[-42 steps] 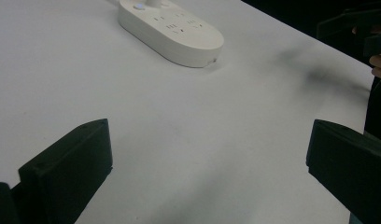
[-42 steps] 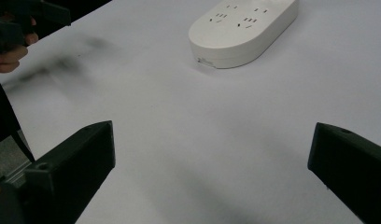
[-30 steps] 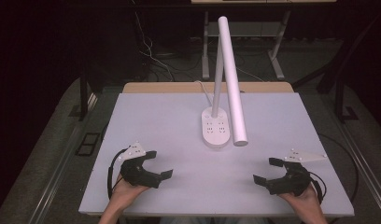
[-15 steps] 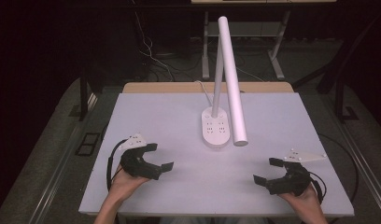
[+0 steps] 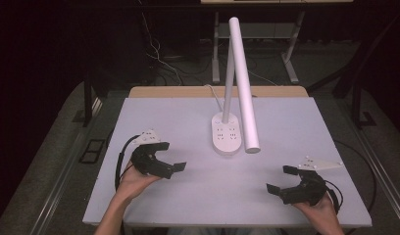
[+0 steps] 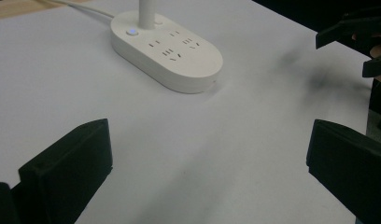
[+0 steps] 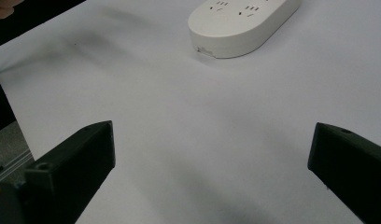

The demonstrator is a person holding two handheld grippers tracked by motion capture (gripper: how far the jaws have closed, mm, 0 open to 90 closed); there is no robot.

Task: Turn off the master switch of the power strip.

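A white desk lamp stands mid-table: an oval base (image 5: pixel 226 138) with socket holes and a long tube head (image 5: pixel 243 83) leaning over it. My left gripper (image 5: pixel 172 156) is open and empty, held left of the base and pointing at it. My right gripper (image 5: pixel 278 179) is open and empty near the front right edge. In the left gripper view the base (image 6: pixel 167 49) lies ahead of the wide-apart jaws of my left gripper (image 6: pixel 207 186), with the right gripper (image 6: pixel 361 37) at the top right. In the right gripper view the base (image 7: pixel 242 23) sits beyond my right gripper (image 7: pixel 207 182).
The white table (image 5: pixel 163 122) is bordered by a wooden strip at the back. The lamp's white cord (image 5: pixel 212 93) runs off the rear edge. Dark floor, table legs and cables lie behind. Each gripper trails a black cable by the person's hand.
My left gripper has moved away from the front edge, farther onto the table toward the lamp base. The right gripper has stayed in place.
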